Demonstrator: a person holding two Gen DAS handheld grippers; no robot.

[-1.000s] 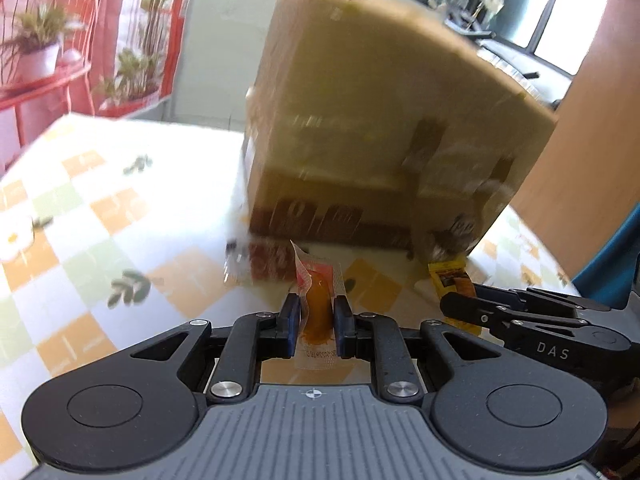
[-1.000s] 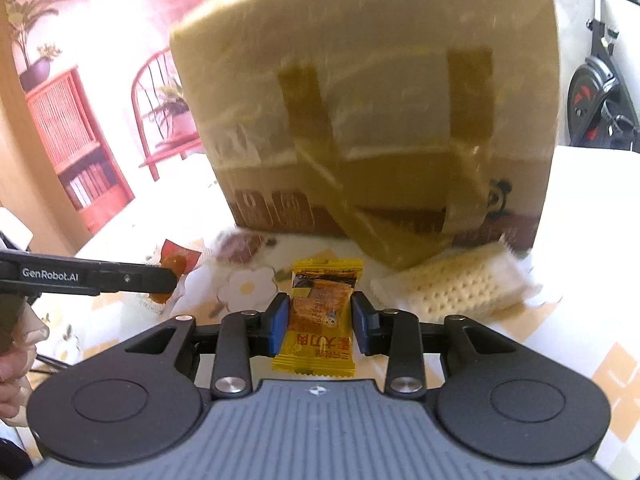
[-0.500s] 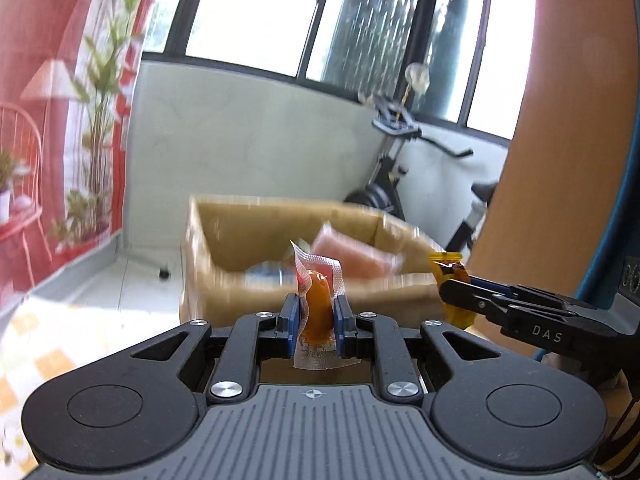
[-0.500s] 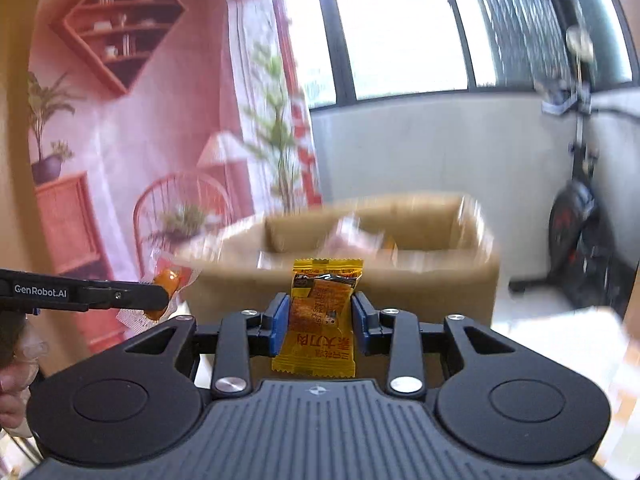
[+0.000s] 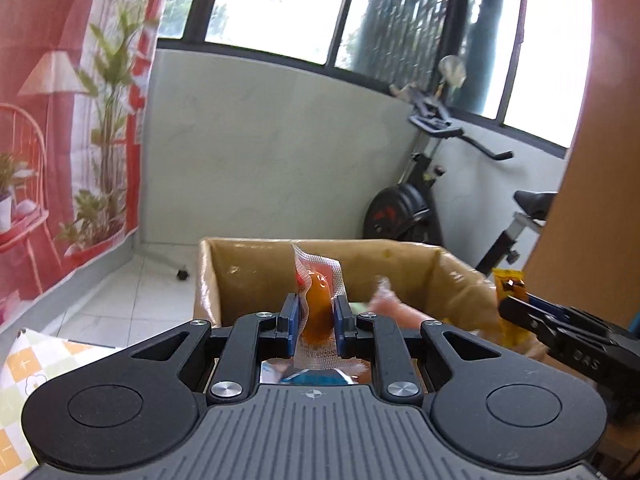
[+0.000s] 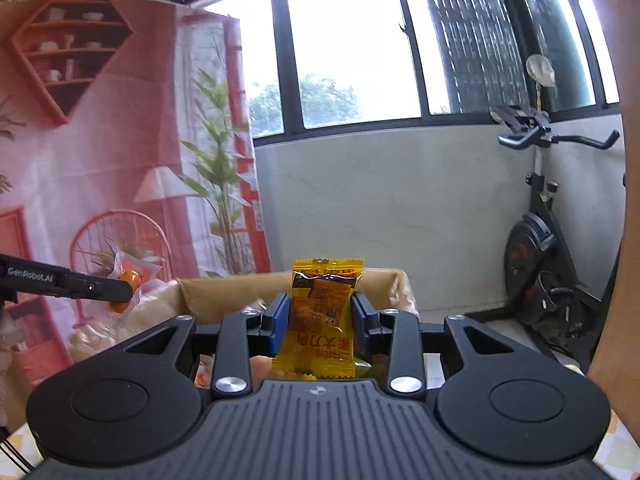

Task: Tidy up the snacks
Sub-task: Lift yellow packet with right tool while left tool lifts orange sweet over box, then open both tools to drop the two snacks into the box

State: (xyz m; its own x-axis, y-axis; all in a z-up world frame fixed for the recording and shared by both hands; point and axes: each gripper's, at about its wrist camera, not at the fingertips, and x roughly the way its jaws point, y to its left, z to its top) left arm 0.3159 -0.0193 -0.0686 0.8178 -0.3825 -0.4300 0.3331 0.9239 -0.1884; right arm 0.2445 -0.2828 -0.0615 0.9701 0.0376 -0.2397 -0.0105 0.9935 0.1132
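We are mid-carry: our left gripper [image 5: 316, 318] is clenched on an orange jelly [image 5: 317, 311], the right gripper [image 6: 320, 316] on a yellow packet [image 6: 322, 312], both raised at the near rim of the box [image 5: 256, 258]. Next we ease forward over its opening, which probably already holds snacks, and release.

Exercise bike [image 6: 548, 264] stands against the pale wall [image 5: 280, 152] under the windows [image 6: 352, 48]. Printed pink backdrop [image 6: 100, 160] hangs left. Floor tiled white [image 5: 132, 304].
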